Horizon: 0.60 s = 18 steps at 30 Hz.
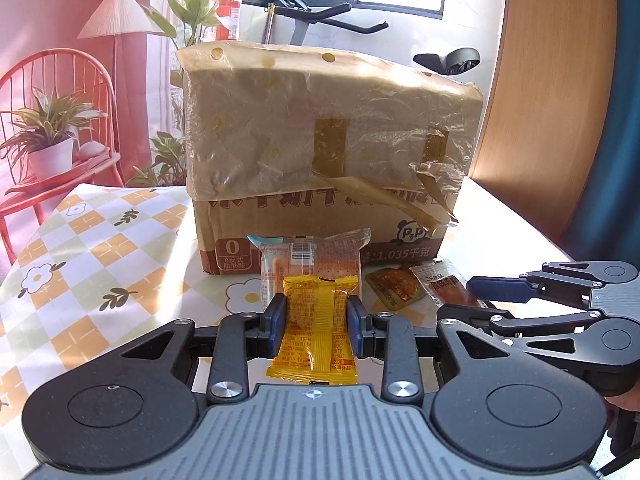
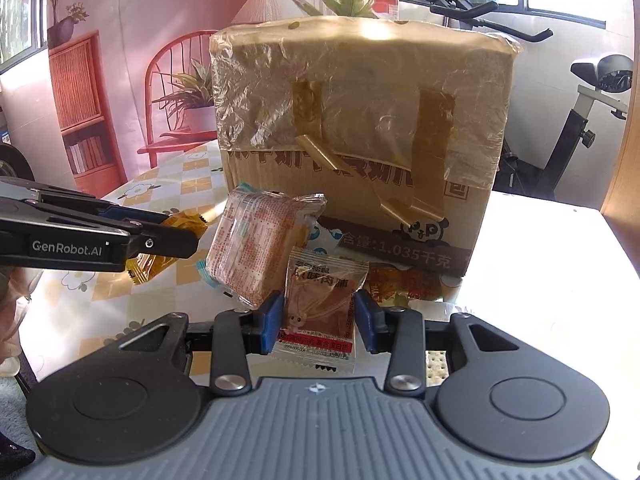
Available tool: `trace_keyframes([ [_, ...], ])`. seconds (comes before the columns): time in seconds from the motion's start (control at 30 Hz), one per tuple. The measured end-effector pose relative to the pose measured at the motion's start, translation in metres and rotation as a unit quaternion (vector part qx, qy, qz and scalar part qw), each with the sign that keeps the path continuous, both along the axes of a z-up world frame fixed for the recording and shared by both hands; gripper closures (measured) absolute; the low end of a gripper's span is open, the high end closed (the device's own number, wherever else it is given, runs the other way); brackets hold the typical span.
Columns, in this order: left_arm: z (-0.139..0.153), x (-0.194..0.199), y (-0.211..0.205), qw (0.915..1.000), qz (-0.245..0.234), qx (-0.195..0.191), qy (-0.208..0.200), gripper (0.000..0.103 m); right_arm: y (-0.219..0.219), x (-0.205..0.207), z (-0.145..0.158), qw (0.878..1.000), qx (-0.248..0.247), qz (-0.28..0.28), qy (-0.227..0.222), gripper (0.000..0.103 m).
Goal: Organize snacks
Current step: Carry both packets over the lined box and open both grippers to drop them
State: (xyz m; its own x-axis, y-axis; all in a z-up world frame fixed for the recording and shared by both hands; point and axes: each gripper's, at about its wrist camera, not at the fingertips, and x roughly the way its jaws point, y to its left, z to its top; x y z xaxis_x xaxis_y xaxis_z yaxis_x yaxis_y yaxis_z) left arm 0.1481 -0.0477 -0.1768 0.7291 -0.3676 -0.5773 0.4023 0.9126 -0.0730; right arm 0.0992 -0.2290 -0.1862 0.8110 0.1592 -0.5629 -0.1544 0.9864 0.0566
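Left gripper (image 1: 316, 316) pinches a yellow snack packet (image 1: 314, 334) between its blue pads, held just above the checkered tablecloth (image 1: 100, 248). Right gripper (image 2: 320, 318) clamps a clear meat-jerky sachet (image 2: 322, 308) with red label strip, upright. A pastry in clear orange-printed wrapper (image 2: 258, 242) leans tilted just in front of the cardboard box (image 2: 360, 128), which is wrapped in plastic film and brown tape. A brown flat sachet (image 1: 394, 288) lies on the table at the box's base, beside the jerky.
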Motion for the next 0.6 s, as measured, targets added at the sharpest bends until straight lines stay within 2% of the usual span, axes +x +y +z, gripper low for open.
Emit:
trace_keyframes([
  [0.43, 0.056, 0.014, 0.004, 0.9974, 0.008, -0.026, -0.067, 0.070, -0.003, 0.017, 0.052, 0.998, -0.014, 0.018, -0.066, 0.062],
  [0.6, 0.075, 0.025, 0.000, 0.9958, 0.005, -0.025, -0.087, 0.070, -0.004, 0.029, 0.074, 0.995, -0.020, 0.029, -0.094, 0.062],
])
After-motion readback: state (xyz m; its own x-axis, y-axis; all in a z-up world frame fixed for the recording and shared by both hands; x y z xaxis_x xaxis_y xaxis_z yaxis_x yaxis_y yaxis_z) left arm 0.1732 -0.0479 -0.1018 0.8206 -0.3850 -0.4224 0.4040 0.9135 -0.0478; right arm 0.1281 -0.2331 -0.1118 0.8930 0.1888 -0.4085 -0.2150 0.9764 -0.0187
